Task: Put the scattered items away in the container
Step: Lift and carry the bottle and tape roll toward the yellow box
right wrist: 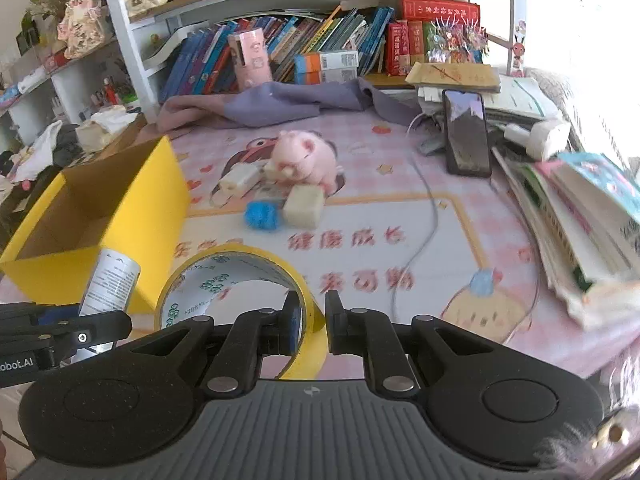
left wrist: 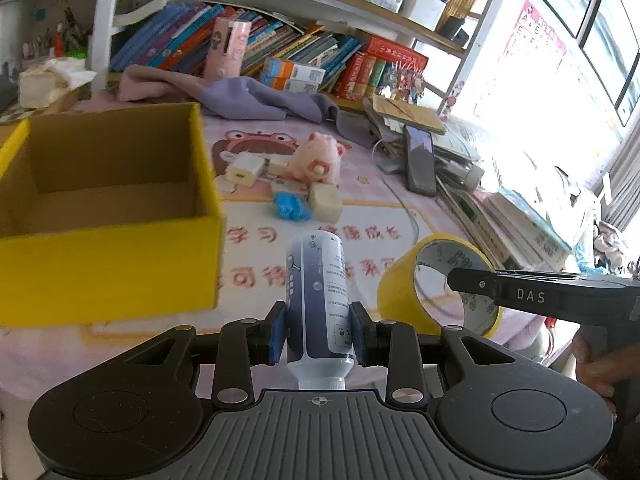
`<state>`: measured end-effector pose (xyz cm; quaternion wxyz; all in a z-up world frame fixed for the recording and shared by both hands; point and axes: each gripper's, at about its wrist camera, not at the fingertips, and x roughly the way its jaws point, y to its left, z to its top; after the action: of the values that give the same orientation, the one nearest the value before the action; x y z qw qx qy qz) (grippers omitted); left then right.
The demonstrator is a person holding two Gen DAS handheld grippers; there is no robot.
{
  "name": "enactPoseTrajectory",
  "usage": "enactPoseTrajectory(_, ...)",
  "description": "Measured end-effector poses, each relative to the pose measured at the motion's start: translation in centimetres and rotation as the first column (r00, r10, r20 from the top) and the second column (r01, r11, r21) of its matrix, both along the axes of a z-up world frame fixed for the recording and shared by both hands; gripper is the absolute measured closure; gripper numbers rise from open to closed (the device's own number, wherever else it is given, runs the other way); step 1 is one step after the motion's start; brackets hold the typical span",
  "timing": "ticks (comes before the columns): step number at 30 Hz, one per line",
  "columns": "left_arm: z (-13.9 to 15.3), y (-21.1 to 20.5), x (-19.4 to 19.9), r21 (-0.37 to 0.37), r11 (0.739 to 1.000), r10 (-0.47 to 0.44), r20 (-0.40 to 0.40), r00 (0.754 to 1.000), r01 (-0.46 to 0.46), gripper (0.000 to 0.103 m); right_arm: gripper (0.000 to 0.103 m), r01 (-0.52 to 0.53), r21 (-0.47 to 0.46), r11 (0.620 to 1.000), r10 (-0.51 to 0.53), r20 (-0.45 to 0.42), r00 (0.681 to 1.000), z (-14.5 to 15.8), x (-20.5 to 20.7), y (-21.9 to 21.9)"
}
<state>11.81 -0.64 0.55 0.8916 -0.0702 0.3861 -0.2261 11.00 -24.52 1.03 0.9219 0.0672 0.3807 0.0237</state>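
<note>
My left gripper [left wrist: 319, 326] is shut on a white and dark blue bottle [left wrist: 318, 292], held above the pink mat; the bottle also shows in the right wrist view [right wrist: 110, 282]. An open yellow cardboard box [left wrist: 120, 252] sits to its left, empty inside. My right gripper [right wrist: 313, 322] is shut on the rim of a yellow tape roll [right wrist: 236, 276], one finger inside the ring; the roll also shows in the left wrist view [left wrist: 400, 284]. A pink plush toy [right wrist: 306, 156], a blue crumpled thing [right wrist: 262, 216], a cream block [right wrist: 304, 206] and a white charger [right wrist: 240, 178] lie mid-mat.
A phone [right wrist: 468, 136] with a white cable [right wrist: 424, 232] lies at the right by stacked books [right wrist: 580, 220]. A purple cloth [right wrist: 280, 102] lies before the bookshelf [right wrist: 304, 52]. A pink tube box [right wrist: 252, 58] stands behind it.
</note>
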Motion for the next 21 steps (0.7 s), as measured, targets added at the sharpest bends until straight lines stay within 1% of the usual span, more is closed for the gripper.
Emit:
enactPoseTrajectory(5, 0.3, 2.9, -3.1, -0.005, 0.999, 0.039, 0.003, 0.999, -0.039, 0.072, 0.091, -0.045, 0.0, 0.999, 0.045, 0.001, 0.999, 0.4, -2.8, 3.2)
enactPoseTrajectory(8, 0.3, 4.5, -4.6, -0.01, 0.996, 0.087, 0.002, 0.996, -0.087, 0.072, 0.091, -0.088, -0.005, 0.996, 0.088, 0.008, 0.996, 0.8, -4.0, 5.1)
enactPoseTrajectory(11, 0.5, 6.0, -6.2, -0.004, 0.989, 0.147, 0.026, 0.989, -0.147, 0.072, 0.091, -0.114, 0.001, 0.993, 0.114, 0.019, 0.993, 1.0, -4.8, 6.5)
enactPoseTrajectory(14, 0.7, 7.5, -7.3, -0.005, 0.981, 0.192, 0.032, 0.981, -0.192, 0.072, 0.091, -0.141, 0.008, 0.99, 0.14, 0.025, 0.99, 1.1, -5.4, 7.6)
enactPoseTrajectory(21, 1.0, 9.6, -9.5, 0.001, 0.973, 0.232, 0.044, 0.972, -0.232, 0.072, 0.091, -0.24, 0.005, 0.971, 0.24, 0.039, 0.97, 1.3, -6.4, 10.9)
